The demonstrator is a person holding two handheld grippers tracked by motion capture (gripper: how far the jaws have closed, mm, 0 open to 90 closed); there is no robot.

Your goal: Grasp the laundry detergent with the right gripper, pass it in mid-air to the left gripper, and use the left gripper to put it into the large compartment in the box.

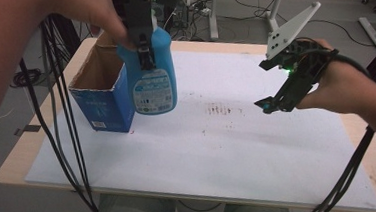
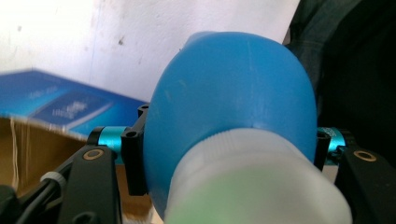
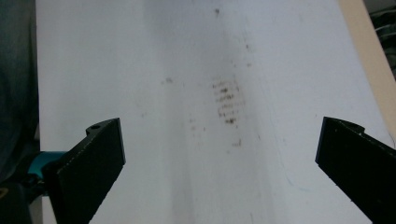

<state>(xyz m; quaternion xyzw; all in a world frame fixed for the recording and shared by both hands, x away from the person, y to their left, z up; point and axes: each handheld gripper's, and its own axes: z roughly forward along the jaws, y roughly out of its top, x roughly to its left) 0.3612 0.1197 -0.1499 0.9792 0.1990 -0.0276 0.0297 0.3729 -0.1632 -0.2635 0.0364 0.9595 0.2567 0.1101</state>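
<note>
Clamping blue bottle (image 1: 154, 78) at neck, left gripper (image 1: 144, 49) holds it raised beside open blue carton (image 1: 103, 104) on bench (image 1: 219, 149). Right gripper (image 1: 276, 102): fingers apart, empty.

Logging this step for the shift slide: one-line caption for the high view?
Left tool holds blue bottle in the air beside open blue box; right tool hangs open over stained white mat.

Bottle (image 2: 229, 107) cap blurred (too close); label (image 1: 152, 92) print too small to read.
</note>
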